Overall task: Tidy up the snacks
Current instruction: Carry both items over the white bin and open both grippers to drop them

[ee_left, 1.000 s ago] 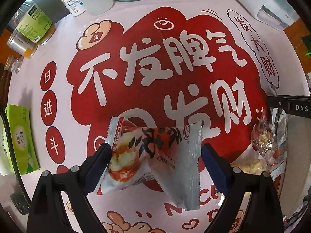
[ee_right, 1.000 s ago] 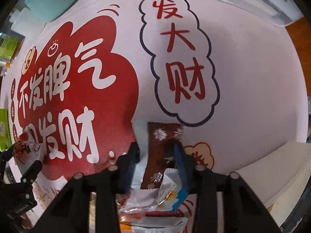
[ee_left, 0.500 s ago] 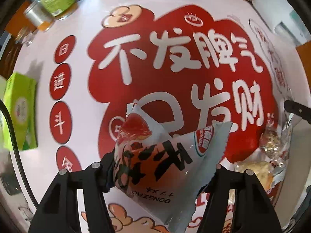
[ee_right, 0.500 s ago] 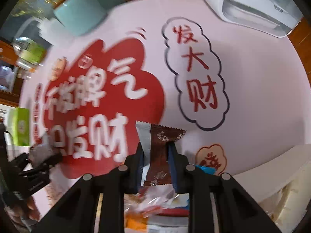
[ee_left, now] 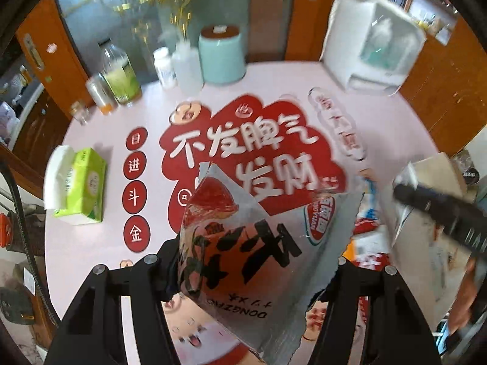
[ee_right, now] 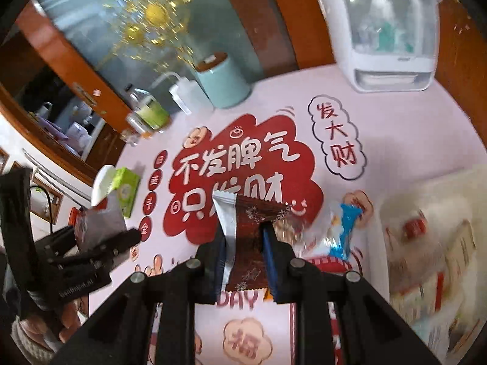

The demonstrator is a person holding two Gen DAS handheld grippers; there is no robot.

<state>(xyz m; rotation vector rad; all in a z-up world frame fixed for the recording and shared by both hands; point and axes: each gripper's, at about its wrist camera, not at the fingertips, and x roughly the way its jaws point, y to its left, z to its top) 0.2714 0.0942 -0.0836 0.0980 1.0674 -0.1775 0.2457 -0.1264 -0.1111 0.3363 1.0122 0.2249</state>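
Note:
My left gripper (ee_left: 252, 261) is shut on a large silver and red snack packet (ee_left: 249, 243) and holds it well above the pink table (ee_left: 268, 91). My right gripper (ee_right: 243, 246) is shut on a slim brown and silver snack bar (ee_right: 243, 231), also lifted off the table. The left gripper with its packet also shows at the left of the right wrist view (ee_right: 100, 231). The right gripper's body shows at the right of the left wrist view (ee_left: 441, 210). Several loose snack packets (ee_right: 331, 234) lie on the table by a white box (ee_right: 426, 243) holding more snacks.
At the back stand a mint canister (ee_left: 220, 57), white bottles (ee_left: 182, 67), a green-labelled jar (ee_left: 120, 76) and a white appliance (ee_left: 374, 45). A green tissue pack (ee_left: 82, 185) lies at the left edge. Wooden cabinets surround the table.
Both grippers have risen high above the table with their snacks still held, so more of the room shows. The views have pulled back and tilted upward.

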